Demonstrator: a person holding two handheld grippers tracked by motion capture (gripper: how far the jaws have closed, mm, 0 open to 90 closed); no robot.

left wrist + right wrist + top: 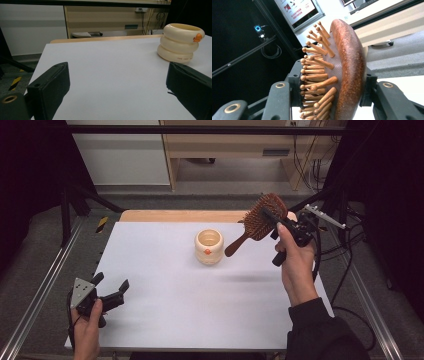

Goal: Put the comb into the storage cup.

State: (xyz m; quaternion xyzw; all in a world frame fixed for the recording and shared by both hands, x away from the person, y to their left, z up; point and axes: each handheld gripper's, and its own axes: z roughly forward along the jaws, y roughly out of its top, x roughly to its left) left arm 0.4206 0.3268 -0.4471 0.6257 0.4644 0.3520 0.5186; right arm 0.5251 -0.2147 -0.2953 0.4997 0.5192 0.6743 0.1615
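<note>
A brown wooden hairbrush (257, 220) with peg bristles hangs in the air above the table's far right, handle slanting down toward a cream ringed cup (209, 246) with an orange duck bill. My right gripper (272, 217) is shut on the brush head; in the right gripper view the hairbrush (344, 72) is pinched between the two jaws, bristles to the left. My left gripper (111, 287) rests at the table's near left corner, open and holding nothing. The left gripper view looks across the white table (107, 67) to the cup (179, 42) at the right.
The white table (165, 295) is framed by metal rails on both sides. A wooden strip (180, 215) runs along its far edge. Cables (345, 265) trail off the right side. Wooden furniture (235, 145) stands beyond the table.
</note>
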